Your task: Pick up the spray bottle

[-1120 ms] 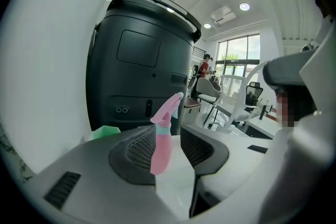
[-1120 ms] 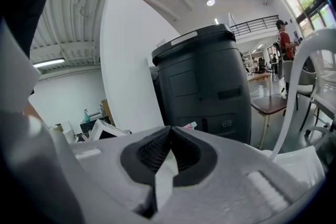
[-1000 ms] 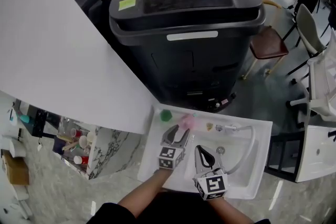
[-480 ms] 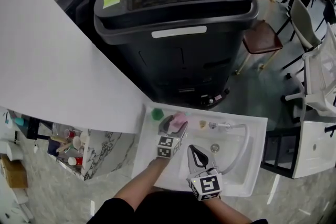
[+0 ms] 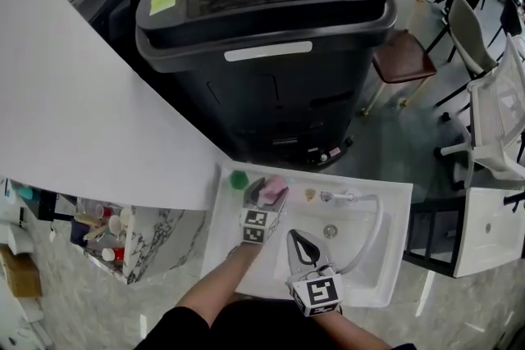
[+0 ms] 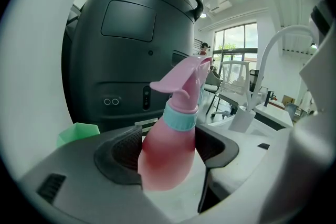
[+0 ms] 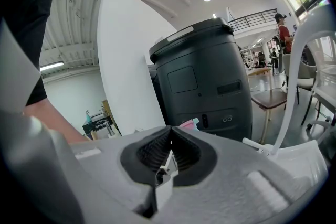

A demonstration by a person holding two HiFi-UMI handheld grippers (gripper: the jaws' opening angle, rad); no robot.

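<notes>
Left claw [image 5: 262, 197] is opening wide with the pink bottle [image 6: 170, 149] between its jaws at the sink's [image 5: 385, 275] back edge, right claw [image 5: 299, 246] shut and idle, so grip and lift remain.

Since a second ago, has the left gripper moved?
Yes: the left gripper advanced toward the sink's back edge, nearer the green cup, jaws opening around the spray bottle.

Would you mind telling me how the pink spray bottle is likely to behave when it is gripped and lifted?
The spray bottle looks like smooth, rounded plastic, so it may slip. Its tall neck and overhanging trigger head suggest it could tip easily.
</notes>
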